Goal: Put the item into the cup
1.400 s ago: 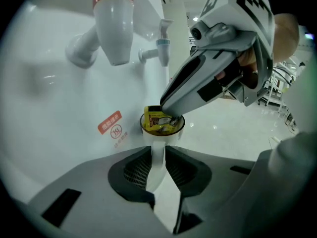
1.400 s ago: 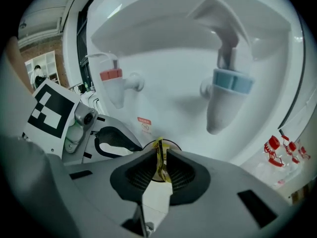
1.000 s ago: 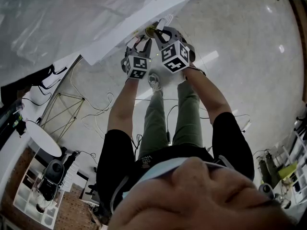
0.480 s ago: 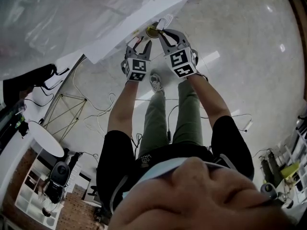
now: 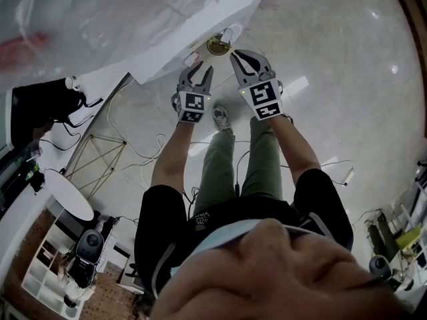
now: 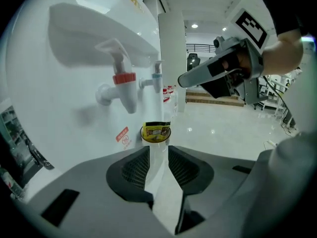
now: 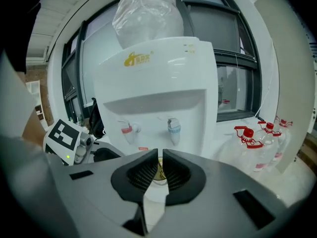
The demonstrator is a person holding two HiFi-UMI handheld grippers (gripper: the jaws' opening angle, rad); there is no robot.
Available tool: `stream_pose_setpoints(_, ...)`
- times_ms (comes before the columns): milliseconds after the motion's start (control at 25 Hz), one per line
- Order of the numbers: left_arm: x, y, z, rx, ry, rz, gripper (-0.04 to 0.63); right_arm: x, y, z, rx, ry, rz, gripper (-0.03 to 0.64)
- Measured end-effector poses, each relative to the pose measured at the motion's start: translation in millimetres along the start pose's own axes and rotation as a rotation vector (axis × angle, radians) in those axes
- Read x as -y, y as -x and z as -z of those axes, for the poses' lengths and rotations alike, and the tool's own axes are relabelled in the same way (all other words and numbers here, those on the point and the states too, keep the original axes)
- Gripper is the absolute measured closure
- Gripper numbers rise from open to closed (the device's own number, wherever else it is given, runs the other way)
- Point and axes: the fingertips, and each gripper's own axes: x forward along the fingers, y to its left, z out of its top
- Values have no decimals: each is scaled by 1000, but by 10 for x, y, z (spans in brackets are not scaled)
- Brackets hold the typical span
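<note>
A paper cup (image 5: 217, 45) stands on the drip tray of a white water dispenser (image 5: 200, 12), under its taps. A yellow packet (image 6: 156, 130) sticks out of the cup's (image 6: 156, 137) mouth. My left gripper (image 5: 199, 71) hangs a little short of the cup, jaws apart and nothing between them; in its own view (image 6: 158, 152) the cup sits beyond the tips. My right gripper (image 5: 234, 54) is to the cup's right, jaws together and empty. The cup (image 7: 159, 171) shows through the slit of the right gripper (image 7: 159, 155).
The dispenser has a red tap (image 6: 124, 78) and a blue tap (image 6: 157, 76) above the cup. A plastic-wrapped bottle (image 7: 148, 14) tops it. Several water bottles with red caps (image 7: 257, 143) stand to its right. Cables (image 5: 127, 145) lie on the shiny floor below.
Both grippers have drawn back from the cup toward the person. The left jaws have spread apart; the cup stays on the tray with the packet in it.
</note>
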Motion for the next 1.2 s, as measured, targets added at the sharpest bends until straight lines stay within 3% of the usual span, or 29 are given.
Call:
stream_pose_setpoints(440,86,598,-329,96,13,9,492,-150,462,-465,96,-33,34,569)
stream_pose_setpoints(640,110,975,-614,124,-3,-14,524,-307,715,-697,123,-39,29,569)
stream_pose_setpoints(960,198,1485,-1075,224,50,-7,552,-506,1112,-1113,184,-23,24,569)
stream_pose_setpoints(1200,216,1926,-1501,281,41,-13,560,-623,1429,-1427,227,-23,39,569)
